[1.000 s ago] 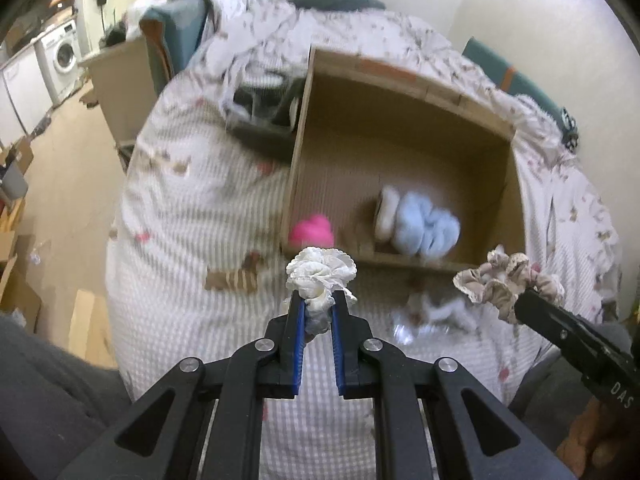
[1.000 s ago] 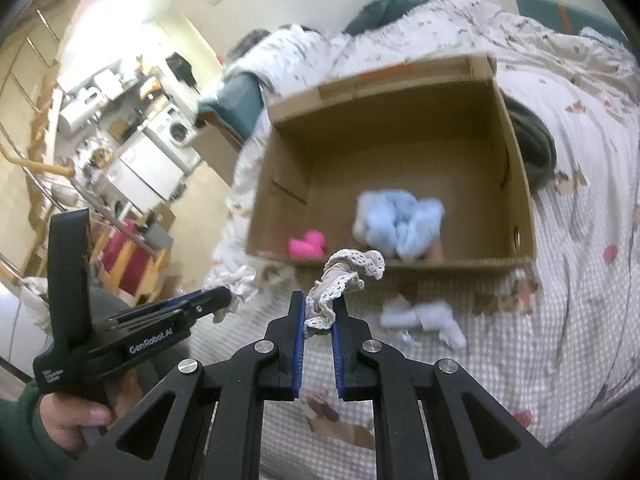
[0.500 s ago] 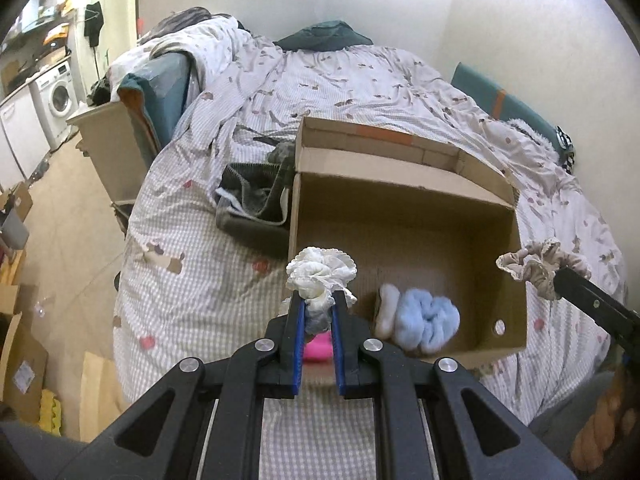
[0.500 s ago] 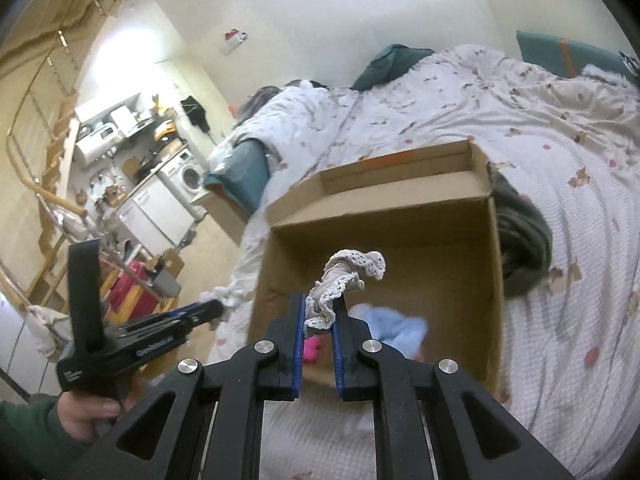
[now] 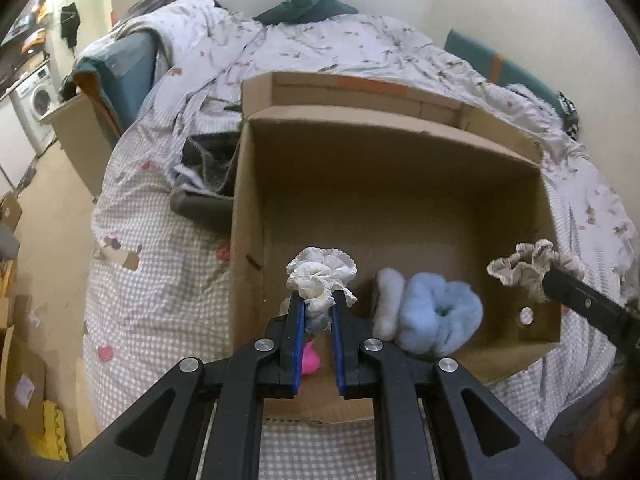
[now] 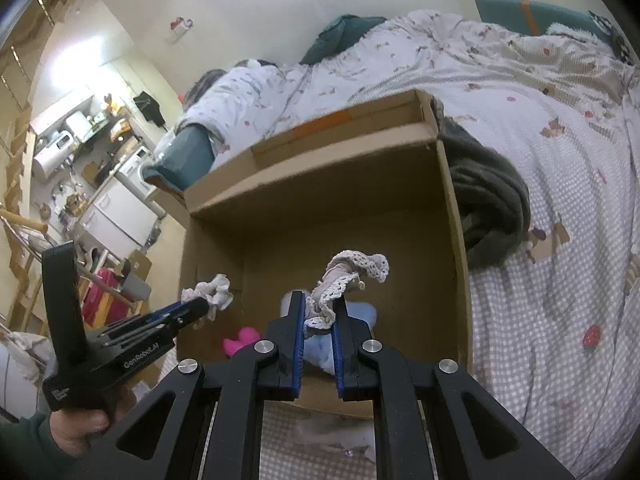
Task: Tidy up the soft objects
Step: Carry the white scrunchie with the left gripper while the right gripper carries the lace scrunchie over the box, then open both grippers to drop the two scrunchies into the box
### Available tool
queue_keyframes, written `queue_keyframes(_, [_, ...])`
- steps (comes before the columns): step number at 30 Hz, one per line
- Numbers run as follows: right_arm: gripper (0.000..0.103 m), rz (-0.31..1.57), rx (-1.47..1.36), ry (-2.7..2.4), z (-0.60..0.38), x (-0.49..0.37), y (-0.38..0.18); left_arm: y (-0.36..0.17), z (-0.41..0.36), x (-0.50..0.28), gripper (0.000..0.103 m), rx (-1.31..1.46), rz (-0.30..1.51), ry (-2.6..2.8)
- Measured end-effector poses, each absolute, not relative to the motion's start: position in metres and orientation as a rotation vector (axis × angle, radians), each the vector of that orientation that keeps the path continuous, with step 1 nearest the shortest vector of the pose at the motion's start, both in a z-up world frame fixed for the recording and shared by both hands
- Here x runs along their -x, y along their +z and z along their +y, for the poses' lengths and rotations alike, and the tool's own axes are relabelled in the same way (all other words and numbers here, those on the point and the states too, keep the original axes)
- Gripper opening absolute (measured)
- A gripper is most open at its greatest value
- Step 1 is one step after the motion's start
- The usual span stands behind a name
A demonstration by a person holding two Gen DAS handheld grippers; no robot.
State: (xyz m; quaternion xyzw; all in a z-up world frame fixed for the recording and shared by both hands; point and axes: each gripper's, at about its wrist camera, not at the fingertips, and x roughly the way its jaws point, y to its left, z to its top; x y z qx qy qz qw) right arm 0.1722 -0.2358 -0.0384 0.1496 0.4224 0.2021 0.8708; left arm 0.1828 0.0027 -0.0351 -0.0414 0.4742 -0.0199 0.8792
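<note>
An open cardboard box (image 5: 400,184) lies on the bed and shows in the right wrist view too (image 6: 320,200). My left gripper (image 5: 316,304) is shut on a white ruffled scrunchie (image 5: 320,276) held over the box's near left part. My right gripper (image 6: 319,308) is shut on a beige lace-edged scrunchie (image 6: 352,276), also over the box; it shows at the right of the left wrist view (image 5: 524,270). Inside the box lie a pale blue fluffy scrunchie (image 5: 440,316), a white fluffy piece (image 5: 388,300) and a pink item (image 5: 310,360).
The bed has a checked and patterned cover (image 5: 160,280). A dark grey folded garment (image 5: 204,184) lies against the box's left side, and shows in the right wrist view (image 6: 488,216). White cloth bits (image 6: 336,436) lie on the bed before the box. Floor and washing machine (image 5: 34,100) are far left.
Both grippers have moved forward and over the box with their scrunchies still gripped; the box now fills both views, and its near edge has passed under the fingers.
</note>
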Motion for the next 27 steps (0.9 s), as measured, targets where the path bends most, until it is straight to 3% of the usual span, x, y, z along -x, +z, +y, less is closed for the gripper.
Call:
queue_keyframes(19, [0.014, 0.997, -0.208, 0.393, -0.214, -0.174, -0.063, -0.044, 0.003, -0.177, 0.012, 0.040, 0.993, -0.009])
queue_keyframes(27, [0.014, 1.012, -0.205, 0.388, -0.213, -0.175, -0.067, -0.043, 0.004, -0.177, 0.021, 0.059, 0.992, -0.013])
